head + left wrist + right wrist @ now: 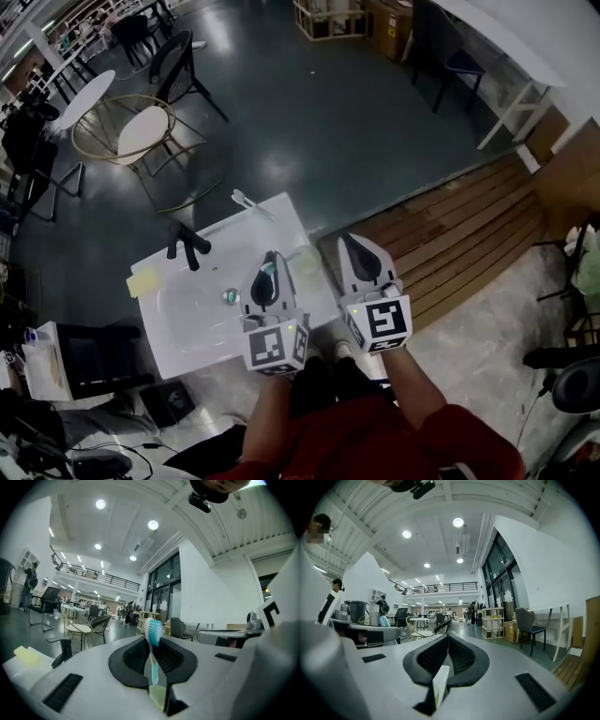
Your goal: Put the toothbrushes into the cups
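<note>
Teal-bristled toothbrush [154,631] stood upright, pinched by left gripper [152,656] | right gripper [448,644] clamped white handle [440,685] | pale round cup [306,260] lay between both

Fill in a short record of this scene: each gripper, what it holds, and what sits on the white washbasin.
left gripper: shut on teal toothbrush, bristles up
right gripper: jaws together, white piece between them, kind unclear
washbasin: white, with black tap and yellow sponge
white toothbrush: lying at washbasin's far edge
pale round thing: perhaps a cup, beside left gripper
</note>
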Demonstrator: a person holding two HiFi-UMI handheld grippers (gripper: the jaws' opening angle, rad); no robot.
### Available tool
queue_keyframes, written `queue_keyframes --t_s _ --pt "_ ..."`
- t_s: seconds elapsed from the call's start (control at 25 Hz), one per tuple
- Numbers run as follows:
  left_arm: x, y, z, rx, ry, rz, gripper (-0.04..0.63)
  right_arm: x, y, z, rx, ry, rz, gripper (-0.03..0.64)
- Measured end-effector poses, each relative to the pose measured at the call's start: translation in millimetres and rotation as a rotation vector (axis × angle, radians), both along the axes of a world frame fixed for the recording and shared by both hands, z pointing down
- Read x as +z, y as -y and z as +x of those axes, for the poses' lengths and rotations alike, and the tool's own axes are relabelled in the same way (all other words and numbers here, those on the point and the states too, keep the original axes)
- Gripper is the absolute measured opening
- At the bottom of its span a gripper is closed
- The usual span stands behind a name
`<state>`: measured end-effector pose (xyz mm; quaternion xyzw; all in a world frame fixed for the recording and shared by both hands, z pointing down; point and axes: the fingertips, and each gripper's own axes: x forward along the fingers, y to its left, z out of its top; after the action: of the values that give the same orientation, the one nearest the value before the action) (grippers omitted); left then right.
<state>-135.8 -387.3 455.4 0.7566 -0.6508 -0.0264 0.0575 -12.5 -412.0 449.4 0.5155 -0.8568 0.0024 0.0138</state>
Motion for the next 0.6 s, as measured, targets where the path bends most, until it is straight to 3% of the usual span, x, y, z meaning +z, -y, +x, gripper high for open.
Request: queue_keyframes --t_s 0.6 --pt "80.2 19.8 9.6 0.041 -0.066 -0.139 0.051 65.0 10.4 -0.8 0.031 -0.042 -0.142 0.029"
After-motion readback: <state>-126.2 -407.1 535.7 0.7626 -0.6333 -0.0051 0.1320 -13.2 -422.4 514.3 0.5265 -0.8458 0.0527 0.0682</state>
